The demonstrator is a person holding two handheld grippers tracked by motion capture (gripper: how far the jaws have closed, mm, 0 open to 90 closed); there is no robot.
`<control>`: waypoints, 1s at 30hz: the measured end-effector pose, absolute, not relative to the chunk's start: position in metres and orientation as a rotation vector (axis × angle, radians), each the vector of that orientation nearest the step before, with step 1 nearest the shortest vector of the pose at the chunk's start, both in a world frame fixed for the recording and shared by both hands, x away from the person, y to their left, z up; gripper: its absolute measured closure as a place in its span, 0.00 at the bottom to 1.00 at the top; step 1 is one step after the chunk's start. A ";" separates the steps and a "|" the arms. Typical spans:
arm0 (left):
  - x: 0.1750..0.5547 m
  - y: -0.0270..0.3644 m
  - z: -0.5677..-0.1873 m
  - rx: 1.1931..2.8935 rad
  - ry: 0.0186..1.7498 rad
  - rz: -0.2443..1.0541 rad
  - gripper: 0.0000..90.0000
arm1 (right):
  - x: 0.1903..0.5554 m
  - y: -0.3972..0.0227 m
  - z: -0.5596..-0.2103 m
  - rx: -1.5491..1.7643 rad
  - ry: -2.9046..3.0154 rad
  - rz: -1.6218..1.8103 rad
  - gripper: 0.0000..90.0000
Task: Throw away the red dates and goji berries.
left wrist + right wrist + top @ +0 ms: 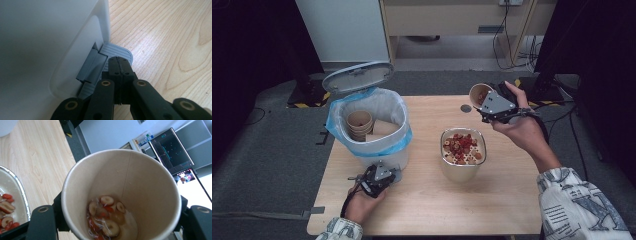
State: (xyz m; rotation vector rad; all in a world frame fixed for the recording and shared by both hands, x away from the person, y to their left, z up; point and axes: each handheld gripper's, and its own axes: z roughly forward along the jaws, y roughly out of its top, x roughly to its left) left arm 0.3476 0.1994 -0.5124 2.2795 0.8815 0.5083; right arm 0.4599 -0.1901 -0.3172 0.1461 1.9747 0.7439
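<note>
Paper cup clamped between right gripper jaws; left gripper jaws clenched on pedal.

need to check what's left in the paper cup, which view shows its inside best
The right gripper view: it looks straight into the paper cup, showing wet fruit slices at the bottom. The high view shows it small and tilted; the left gripper view faces the bin's pedal.

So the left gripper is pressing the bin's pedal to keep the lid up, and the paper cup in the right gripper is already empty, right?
Not quite. The left gripper does press the pedal with the lid up, but the paper cup in the right gripper is not empty: the right gripper view shows sliced dried fruit at its bottom.
</note>
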 end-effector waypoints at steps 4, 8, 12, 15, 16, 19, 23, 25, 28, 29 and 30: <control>0.348 0.199 -0.513 2.278 0.881 0.509 1.00 | 0.456 -0.188 -0.321 0.125 1.980 0.730 0.33; 0.348 0.199 -0.512 2.279 0.881 0.509 1.00 | 0.452 -0.188 -0.323 0.098 1.975 0.702 0.33; 0.347 0.199 -0.513 2.277 0.885 0.507 1.00 | 0.449 -0.190 -0.325 0.082 1.971 0.664 0.33; 0.347 0.199 -0.513 2.275 0.888 0.503 1.00 | 0.447 -0.192 -0.327 0.075 1.976 0.661 0.33; 0.347 0.199 -0.513 2.275 0.888 0.503 1.00 | 0.447 -0.192 -0.328 0.076 1.977 0.660 0.33; 0.347 0.199 -0.513 2.276 0.887 0.504 1.00 | 0.446 -0.192 -0.329 0.066 1.979 0.647 0.33; 0.347 0.199 -0.513 2.275 0.888 0.504 1.00 | 0.444 -0.191 -0.329 0.049 1.973 0.632 0.33; 0.347 0.199 -0.513 2.272 0.888 0.502 1.00 | 0.443 -0.190 -0.329 0.040 1.971 0.616 0.33; 0.347 0.199 -0.513 2.272 0.888 0.502 1.00 | 0.441 -0.189 -0.329 0.022 1.961 0.597 0.33; 0.347 0.199 -0.513 2.272 0.889 0.502 1.00 | 0.441 -0.188 -0.329 0.011 1.955 0.589 0.33; 0.347 0.199 -0.513 2.271 0.889 0.501 1.00 | 0.440 -0.188 -0.329 -0.001 1.950 0.567 0.33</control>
